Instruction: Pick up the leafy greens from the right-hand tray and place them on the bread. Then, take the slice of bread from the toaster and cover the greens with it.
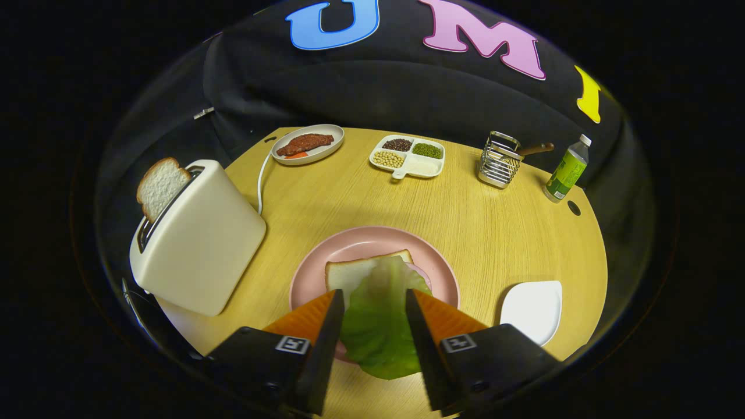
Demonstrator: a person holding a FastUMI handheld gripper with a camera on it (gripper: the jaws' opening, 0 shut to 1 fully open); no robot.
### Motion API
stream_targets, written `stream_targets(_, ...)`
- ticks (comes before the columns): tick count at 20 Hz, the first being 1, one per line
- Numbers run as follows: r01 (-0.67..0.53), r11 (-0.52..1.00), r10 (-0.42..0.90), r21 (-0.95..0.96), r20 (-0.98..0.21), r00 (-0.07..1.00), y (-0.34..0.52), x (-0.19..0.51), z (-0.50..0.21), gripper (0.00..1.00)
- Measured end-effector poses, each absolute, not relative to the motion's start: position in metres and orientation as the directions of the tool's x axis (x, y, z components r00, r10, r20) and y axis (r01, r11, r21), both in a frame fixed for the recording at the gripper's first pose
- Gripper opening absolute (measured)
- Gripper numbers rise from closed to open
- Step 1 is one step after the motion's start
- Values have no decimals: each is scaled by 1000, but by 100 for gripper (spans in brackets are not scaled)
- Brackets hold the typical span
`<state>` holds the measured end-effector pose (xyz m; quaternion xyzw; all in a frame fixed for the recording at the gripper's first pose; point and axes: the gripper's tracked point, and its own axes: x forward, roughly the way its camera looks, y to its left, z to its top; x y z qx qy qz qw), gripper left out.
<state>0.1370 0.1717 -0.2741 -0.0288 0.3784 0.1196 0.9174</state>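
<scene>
Between my gripper's [372, 305] 2 fingers lies the lettuce leaf [381, 326], draped over the bread slice [355, 270] on the pink plate [430, 256]. I see the fingers standing apart at a middling width on either side of the leaf; whether they press on it I cannot tell. The leaf's near end hangs past the plate rim toward me. Just beside the plate, on the right, sits the white tray [535, 308], its surface bare. On the left stands the cream toaster [204, 238] with a second slice of bread [160, 186] sticking up from its slot. Beyond the plate, across the round wooden desk [495, 233], I see an oval dish with a piece of meat [307, 144], a divided dish of beans [409, 156], a wire rack [499, 160] and a green-labelled bottle [567, 169].
</scene>
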Motion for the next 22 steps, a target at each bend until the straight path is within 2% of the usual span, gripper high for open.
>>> stream_targets(2, -236, 970, 211, 58, -681, 701, 176, 137, -264, 96)
stream_targets(3, -234, 970, 221, 73, -672, 707, 179, 137, -259, 100)
stream_targets(7, -239, 966, 245, 96, -625, 741, 188, 132, -228, 99)
stream_targets(13, -328, 937, 339, 119, -533, 775, 235, 122, -167, 99)
stream_targets(22, -534, 844, 510, 52, -385, 769, 350, 96, -90, 99)
